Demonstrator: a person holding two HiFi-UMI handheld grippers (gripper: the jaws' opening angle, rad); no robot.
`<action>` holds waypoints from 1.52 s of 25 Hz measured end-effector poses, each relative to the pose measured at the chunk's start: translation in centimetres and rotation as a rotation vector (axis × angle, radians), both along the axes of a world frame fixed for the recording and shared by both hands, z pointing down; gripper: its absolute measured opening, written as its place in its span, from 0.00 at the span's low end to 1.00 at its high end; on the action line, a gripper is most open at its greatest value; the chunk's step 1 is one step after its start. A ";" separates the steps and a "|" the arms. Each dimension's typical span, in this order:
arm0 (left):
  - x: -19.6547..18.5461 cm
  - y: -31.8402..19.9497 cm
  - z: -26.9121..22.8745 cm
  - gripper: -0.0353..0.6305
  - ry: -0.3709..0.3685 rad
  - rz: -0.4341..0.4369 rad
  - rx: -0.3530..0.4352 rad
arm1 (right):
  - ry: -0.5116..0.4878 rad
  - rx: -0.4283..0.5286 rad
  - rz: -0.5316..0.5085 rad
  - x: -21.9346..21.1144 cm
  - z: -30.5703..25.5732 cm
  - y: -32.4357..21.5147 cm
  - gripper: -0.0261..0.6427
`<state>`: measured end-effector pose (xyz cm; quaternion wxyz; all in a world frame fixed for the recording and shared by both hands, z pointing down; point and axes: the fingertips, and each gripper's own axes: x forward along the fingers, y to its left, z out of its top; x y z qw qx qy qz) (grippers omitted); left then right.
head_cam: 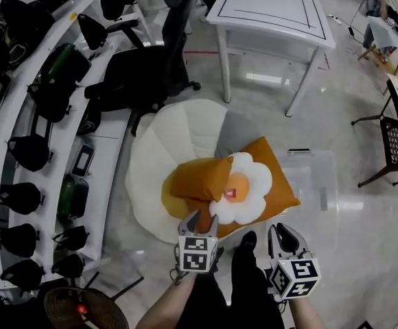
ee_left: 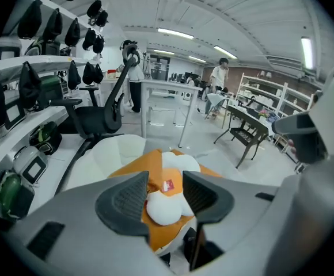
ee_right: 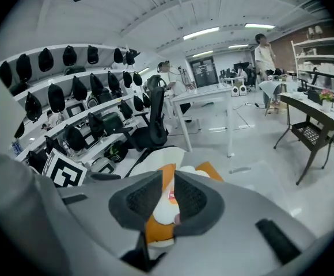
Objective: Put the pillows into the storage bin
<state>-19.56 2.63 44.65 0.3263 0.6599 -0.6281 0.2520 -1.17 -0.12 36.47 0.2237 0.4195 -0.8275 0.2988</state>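
An orange pillow (head_cam: 271,184) with a white flower face (head_cam: 247,184) lies on a big cream round cushion (head_cam: 165,142) on the floor. An orange flap or second cushion (head_cam: 200,178) rests on its left side; I cannot tell which. A clear storage bin (head_cam: 315,184) stands just right of the pillow. My left gripper (head_cam: 199,219) hovers at the pillow's near edge, open, with nothing between its pads (ee_left: 126,200); the pillow (ee_left: 167,180) shows beyond them. My right gripper (head_cam: 286,235) hangs nearer me, its jaws a narrow gap apart (ee_right: 168,191) and holding nothing.
A white table (head_cam: 271,12) stands beyond the cushion, and a black office chair (head_cam: 151,74) to its left. Curved white shelves (head_cam: 41,115) with black bags run down the left. A dark chair (head_cam: 394,142) is at the right edge. People stand far off (ee_left: 219,76).
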 end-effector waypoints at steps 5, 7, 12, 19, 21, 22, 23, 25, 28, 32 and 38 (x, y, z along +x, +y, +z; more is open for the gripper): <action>0.3 -1.1 3.2 0.31 0.006 -0.065 -0.030 | 0.012 -0.045 -0.101 -1.3 3.4 -1.5 0.13; 0.2 -1.8 4.5 0.31 0.003 -0.090 -0.036 | 0.020 -0.052 -0.135 -1.7 4.6 -1.9 0.13; 0.0 -3.4 8.0 0.31 0.007 -0.152 -0.059 | 0.026 -0.092 -0.209 -2.2 7.5 -2.5 0.13; -0.2 -4.8 12.5 0.31 -0.013 -0.200 -0.106 | 0.040 -0.121 -0.239 -2.1 10.5 -3.2 0.12; -0.3 -4.9 13.8 0.31 -0.019 -0.218 -0.122 | 0.038 -0.130 -0.237 -2.0 11.3 -3.3 0.12; -0.3 -4.9 14.4 0.31 -0.024 -0.224 -0.131 | 0.037 -0.137 -0.236 -1.9 11.7 -3.3 0.12; -0.3 -4.9 15.0 0.31 -0.029 -0.230 -0.141 | 0.037 -0.143 -0.236 -1.9 12.1 -3.3 0.12; -0.6 -5.0 16.0 0.31 -0.041 -0.249 -0.157 | 0.038 -0.154 -0.234 -1.8 12.6 -3.3 0.12; -1.5 -5.4 17.1 0.30 -0.056 -0.281 -0.175 | 0.037 -0.164 -0.224 -1.6 13.1 -3.5 0.11; -2.2 -6.3 16.4 0.16 -0.060 -0.282 -0.158 | 0.039 -0.183 -0.182 -0.8 13.3 -3.5 0.11; -4.4 -5.4 13.6 0.13 -0.073 -0.279 -0.168 | 0.041 -0.187 -0.111 -0.2 11.8 -3.2 0.10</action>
